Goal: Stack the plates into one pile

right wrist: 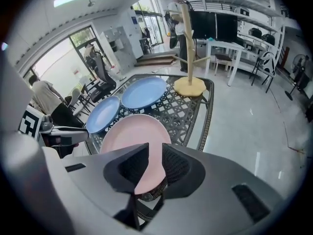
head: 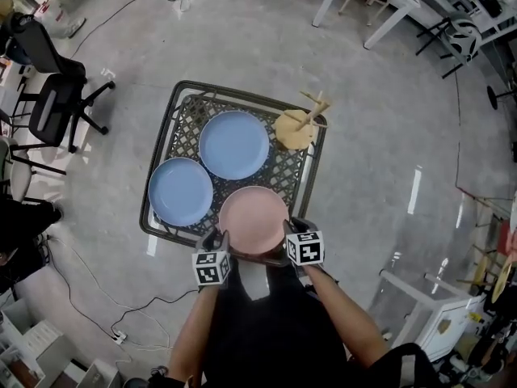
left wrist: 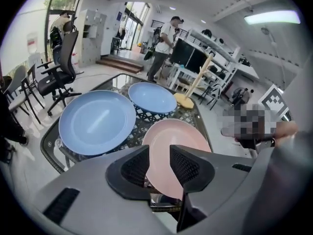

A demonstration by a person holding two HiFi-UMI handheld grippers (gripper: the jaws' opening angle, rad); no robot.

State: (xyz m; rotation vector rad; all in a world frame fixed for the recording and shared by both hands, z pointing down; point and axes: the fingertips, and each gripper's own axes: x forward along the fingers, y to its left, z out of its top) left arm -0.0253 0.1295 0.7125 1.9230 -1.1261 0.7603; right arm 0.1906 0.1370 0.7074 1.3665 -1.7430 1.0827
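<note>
Risk: we're flanking pink plate (head: 253, 217) at its near rim, left claw (left wrist: 159, 154) wide, right claw (right wrist: 155, 152) narrower, neither gripping. Uneven closing could be shoving it off worktop (head: 184, 129).

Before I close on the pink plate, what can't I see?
- Pink plate near rim: partly covered by left gripper and right gripper in head view, and by each one's jaws in the gripper views.
- Contact with the rim: cannot tell in any view.
- Table near edge: hidden by grippers in head view.
</note>
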